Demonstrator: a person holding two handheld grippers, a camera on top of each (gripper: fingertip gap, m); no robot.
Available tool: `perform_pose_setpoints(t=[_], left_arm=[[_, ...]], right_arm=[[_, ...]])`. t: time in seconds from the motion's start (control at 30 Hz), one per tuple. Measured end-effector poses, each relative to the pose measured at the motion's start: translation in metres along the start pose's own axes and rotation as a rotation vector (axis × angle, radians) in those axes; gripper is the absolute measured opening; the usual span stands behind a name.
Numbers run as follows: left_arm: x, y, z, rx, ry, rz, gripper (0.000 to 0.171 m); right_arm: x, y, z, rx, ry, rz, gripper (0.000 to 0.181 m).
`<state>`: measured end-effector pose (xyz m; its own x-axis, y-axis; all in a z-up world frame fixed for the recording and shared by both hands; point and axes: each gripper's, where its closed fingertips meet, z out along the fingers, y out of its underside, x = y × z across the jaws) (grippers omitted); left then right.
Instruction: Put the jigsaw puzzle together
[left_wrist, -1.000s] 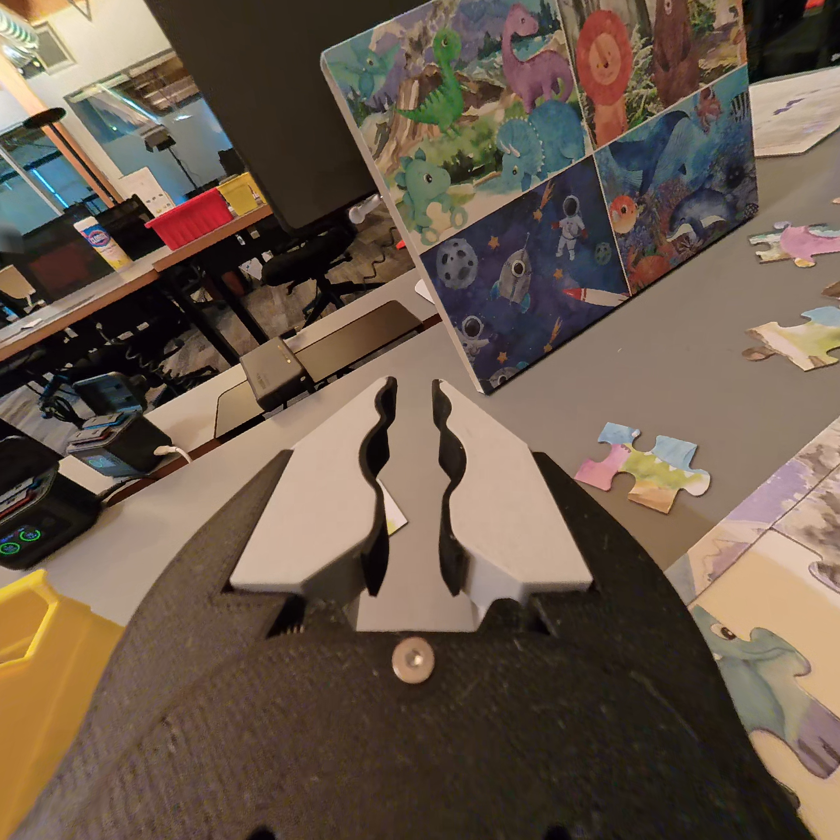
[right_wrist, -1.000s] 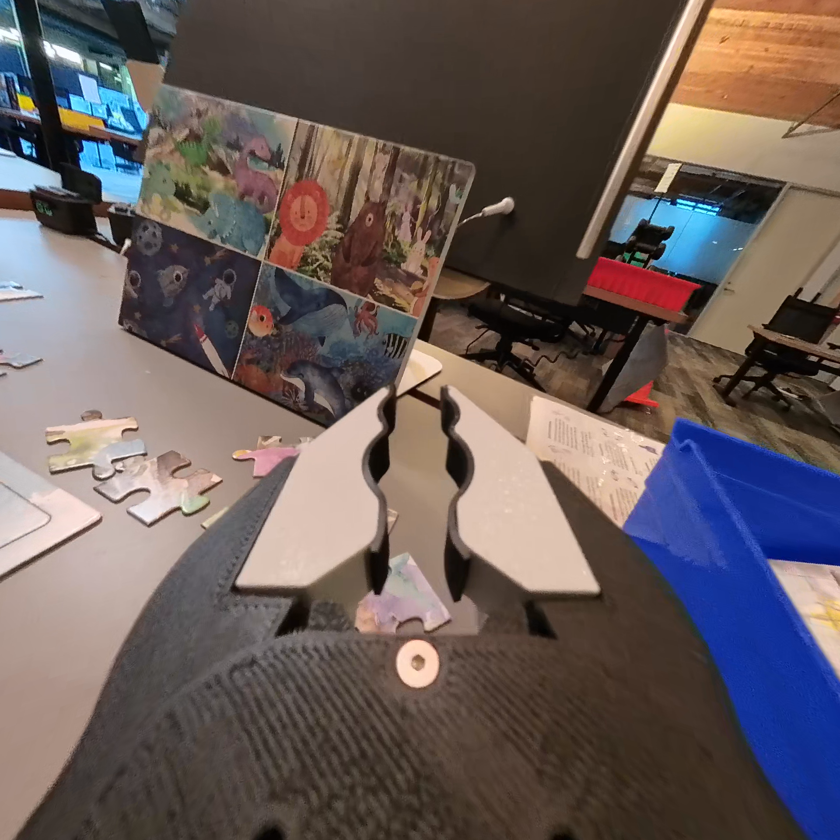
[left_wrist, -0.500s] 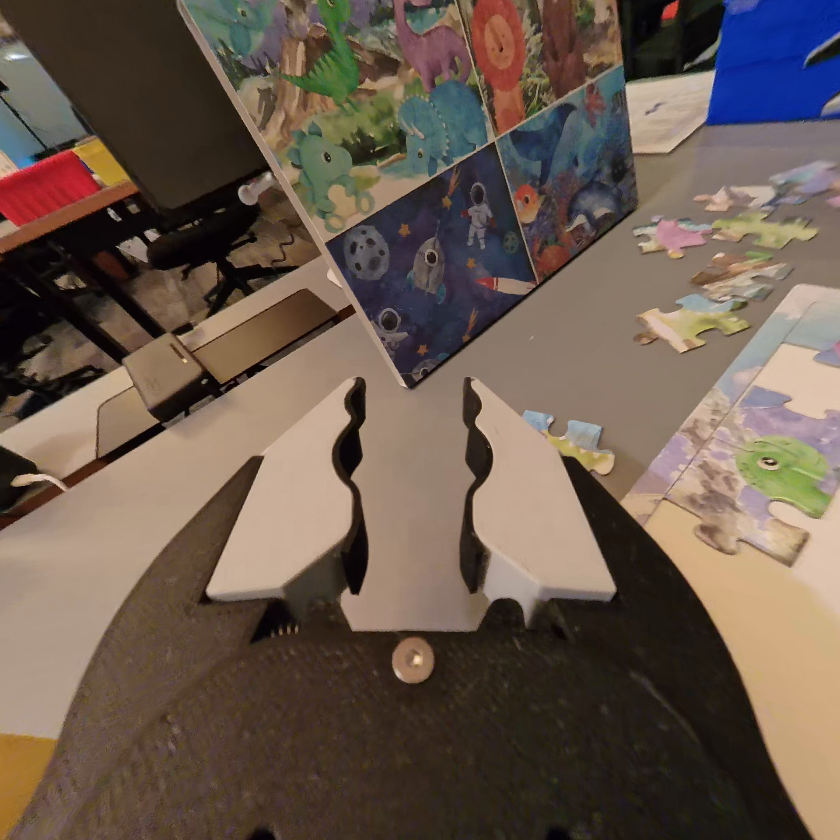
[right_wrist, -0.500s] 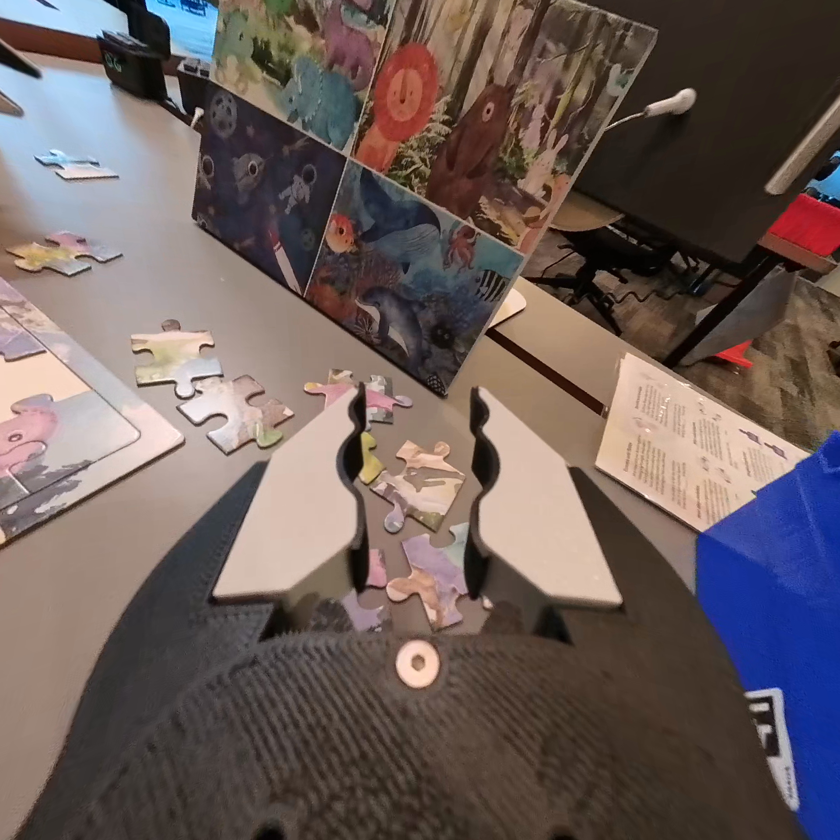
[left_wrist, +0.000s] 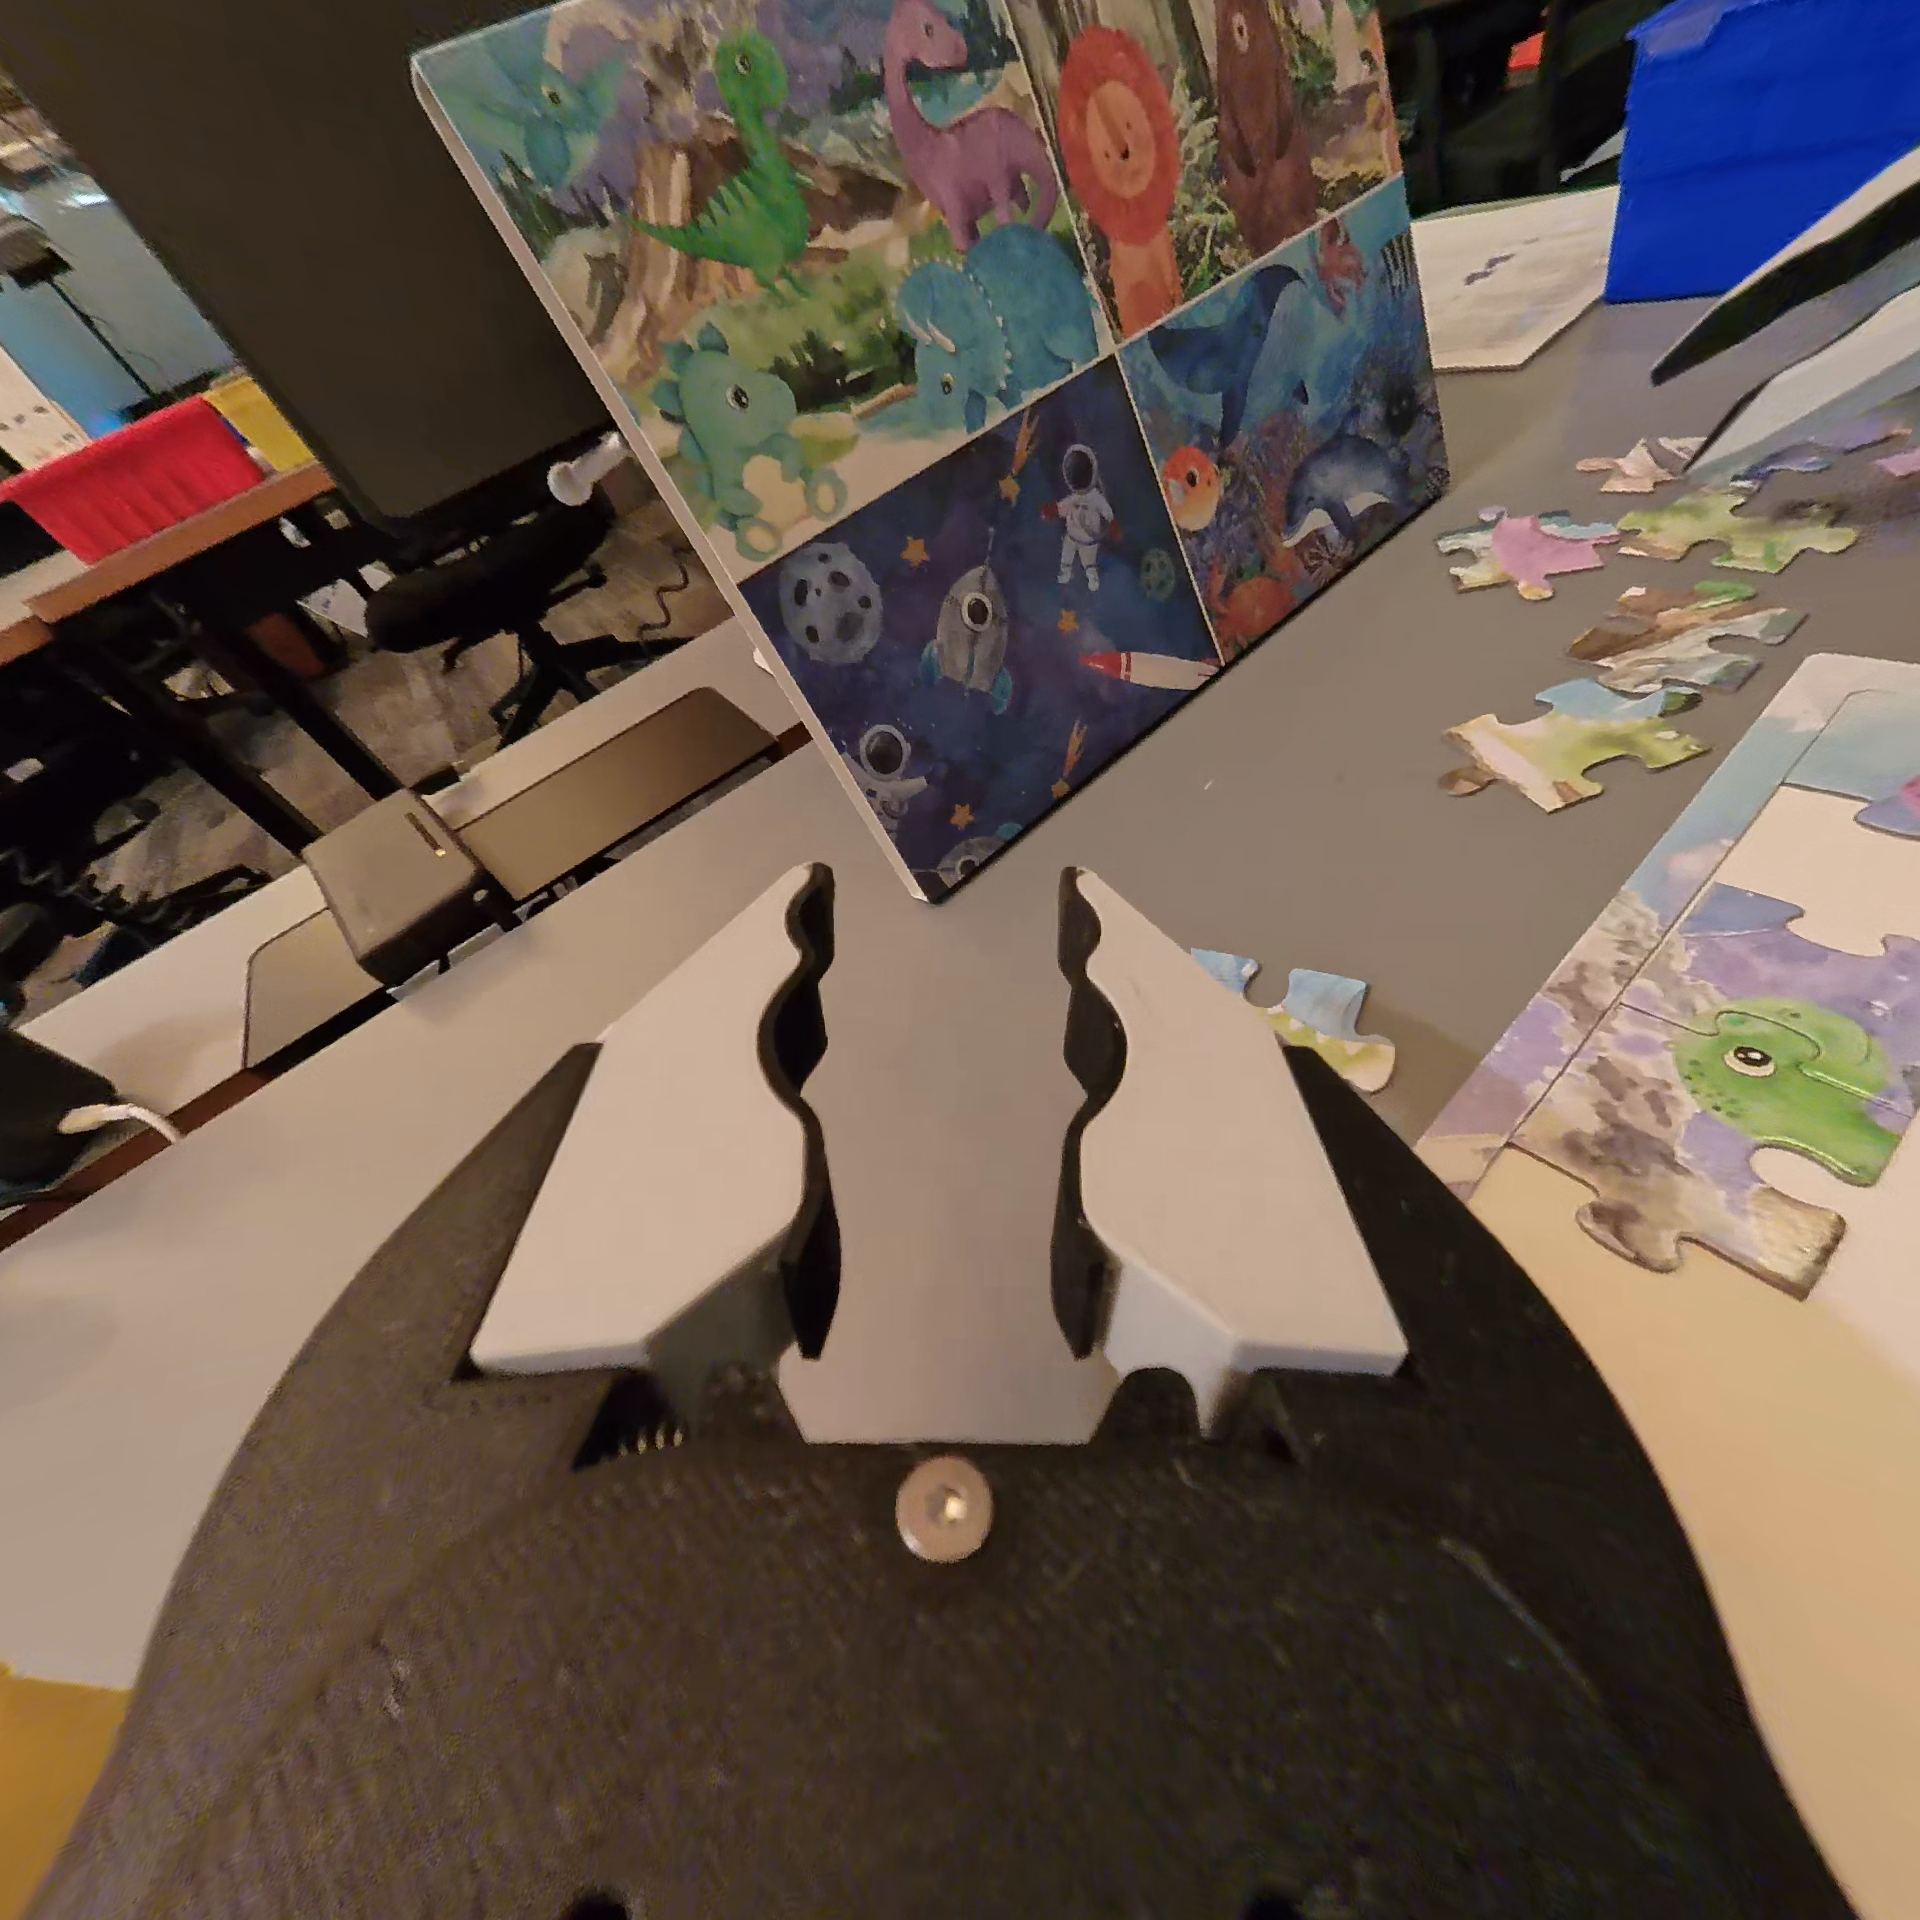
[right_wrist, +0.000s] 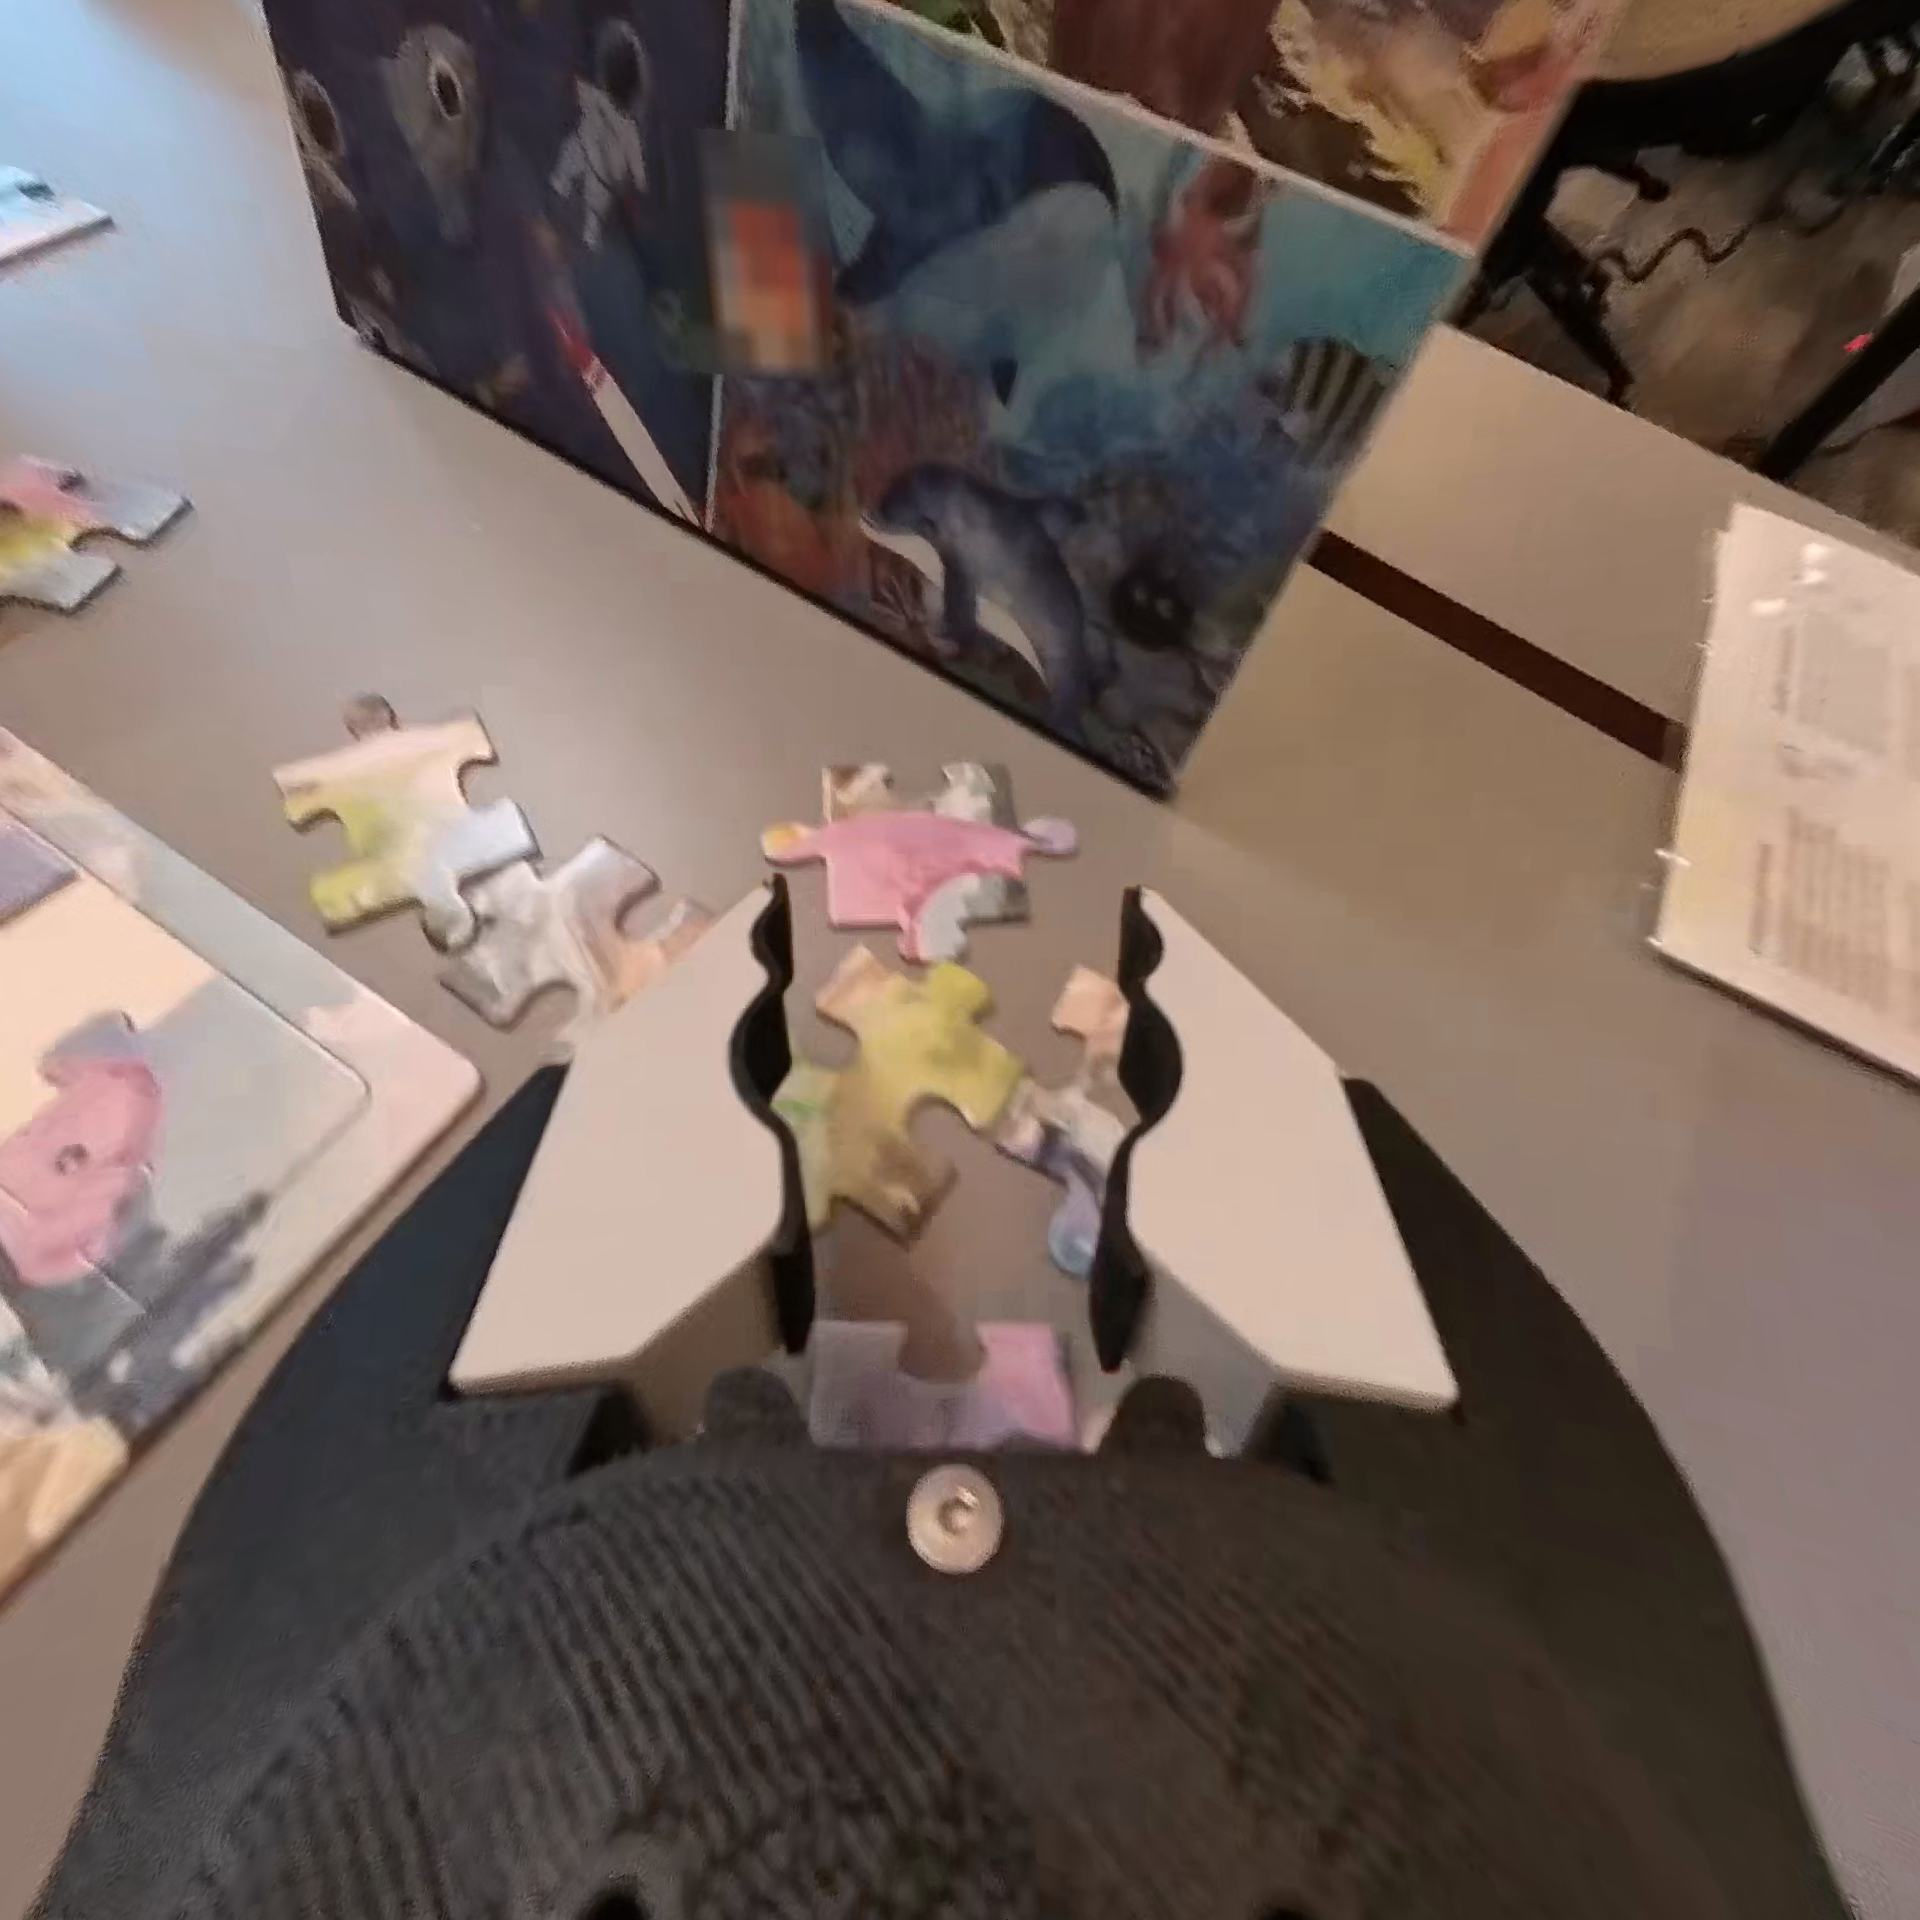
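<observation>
In the left wrist view, the left gripper (left_wrist: 945, 904) has swung from the tabletop's left edge toward the puzzle tray (left_wrist: 1766, 1403). Its jaws have spread wider than a second ago and hold nothing. The tray now shows its fitted green dinosaur piece (left_wrist: 1787, 1091), matte card with knobbed edges (most of the pale base is still bare). The glossy picture board (left_wrist: 987, 436) stands tilted ahead, loose pieces (left_wrist: 1579, 743) scattered to its right.

In the right wrist view, the right gripper (right_wrist: 951, 904) has tipped down from the room toward the grey tabletop (right_wrist: 1455, 1195); its jaws stand well apart, empty, straddling a yellow-green piece (right_wrist: 894, 1081) with a pink piece (right_wrist: 904, 857) just beyond. The view is blurred by motion. I judge a pick-up is being lined up, with the tray corner (right_wrist: 343, 1081) lying left of the gripper.
</observation>
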<state>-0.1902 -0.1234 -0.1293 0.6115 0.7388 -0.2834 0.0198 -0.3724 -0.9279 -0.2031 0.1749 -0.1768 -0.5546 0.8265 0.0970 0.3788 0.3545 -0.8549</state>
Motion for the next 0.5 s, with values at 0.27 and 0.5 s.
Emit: perform_pose_setpoints(t=[0.27, 0.5], left_arm=[[-0.005, -0.002, -0.002, 0.015, -0.024, -0.004, 0.042], [-0.001, -0.005, 0.000, 0.021, -0.025, 0.037, 0.042]], right_arm=[[-0.008, 0.014, 0.037, -0.195, -0.026, 0.110, 0.048], [-0.003, 0.014, 0.028, -0.187, -0.012, 0.035, 0.044]])
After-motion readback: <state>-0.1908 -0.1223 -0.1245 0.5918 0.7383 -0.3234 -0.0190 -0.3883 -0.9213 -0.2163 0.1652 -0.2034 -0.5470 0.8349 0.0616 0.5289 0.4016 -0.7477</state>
